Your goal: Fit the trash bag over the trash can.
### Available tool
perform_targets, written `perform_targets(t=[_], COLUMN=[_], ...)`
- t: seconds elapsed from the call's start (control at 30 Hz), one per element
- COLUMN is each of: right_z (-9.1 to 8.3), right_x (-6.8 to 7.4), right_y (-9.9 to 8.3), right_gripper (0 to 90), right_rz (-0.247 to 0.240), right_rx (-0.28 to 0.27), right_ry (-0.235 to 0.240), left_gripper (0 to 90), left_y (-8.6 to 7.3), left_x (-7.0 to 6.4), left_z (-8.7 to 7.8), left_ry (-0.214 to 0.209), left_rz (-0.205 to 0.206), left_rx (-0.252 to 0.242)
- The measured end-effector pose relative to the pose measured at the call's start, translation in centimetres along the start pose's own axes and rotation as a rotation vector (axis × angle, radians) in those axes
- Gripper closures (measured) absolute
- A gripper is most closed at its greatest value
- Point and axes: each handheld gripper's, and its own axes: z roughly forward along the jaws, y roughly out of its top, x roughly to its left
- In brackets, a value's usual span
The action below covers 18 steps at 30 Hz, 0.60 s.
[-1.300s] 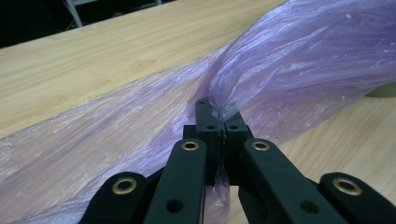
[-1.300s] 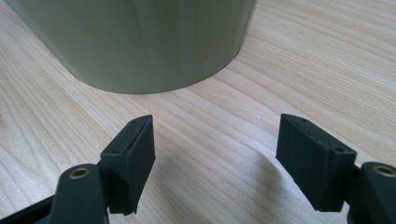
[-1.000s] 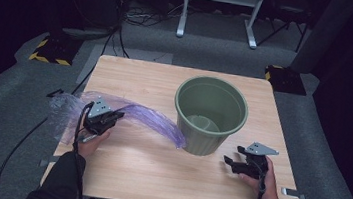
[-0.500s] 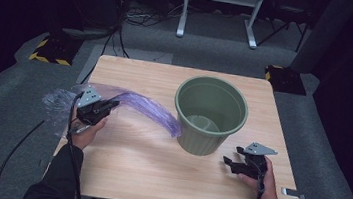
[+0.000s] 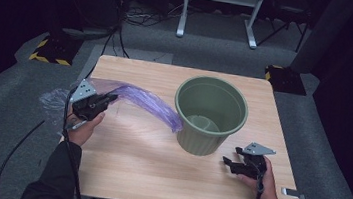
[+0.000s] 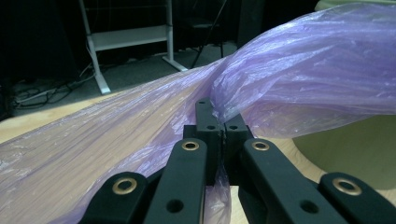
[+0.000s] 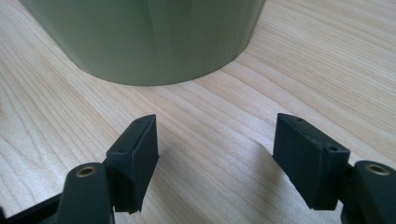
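Gripping the purple plastic bag with the left gripper, near the left edge of the worktop; jaws pressing tight together on a gathered fold of the film, as seen close up in the left gripper view. Holding that fold lifted off the wood, with the bag stretching in a long twisted band from beyond the left edge, where a crumpled end is hanging over, toward the green bin. Reaching, at the far tip of the band, right up to the bin's outer wall, though not telling for sure whether touching it.

Resting the right gripper low over the worktop near the front right corner, just beside the base of the bin; jaws standing wide apart with nothing between them, bare wood showing in the gap.

Judging the job to be lining the bin with the bag, and judging it as barely begun: bag picked up but not yet opened out, not yet brought over the rim, nothing yet inside the bin apart from its own bare floor. Leaving, most likely: spreading the mouth of the bag, lowering it in, folding the edge over the rim.

Counting: one bag, one bin, two grippers, two hands.
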Motion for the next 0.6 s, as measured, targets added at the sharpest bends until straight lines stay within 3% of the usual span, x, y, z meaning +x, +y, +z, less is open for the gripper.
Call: perform_targets(t=[0.3,0.6], right_z=[0.0,0.0], right_x=[0.1,0.0], right_y=[0.0,0.0], right_gripper=[31.0,30.7], right_rz=[-0.006,0.001], right_rx=[0.000,-0.002], right_ry=[0.003,0.009], left_gripper=[89.2,89.3], left_y=[2.8,7.3], left_x=[-0.7,-0.7], left_z=[0.8,0.4], left_ry=[-0.021,-0.039], left_rz=[-0.006,-0.005], left_rx=[-0.041,-0.113])
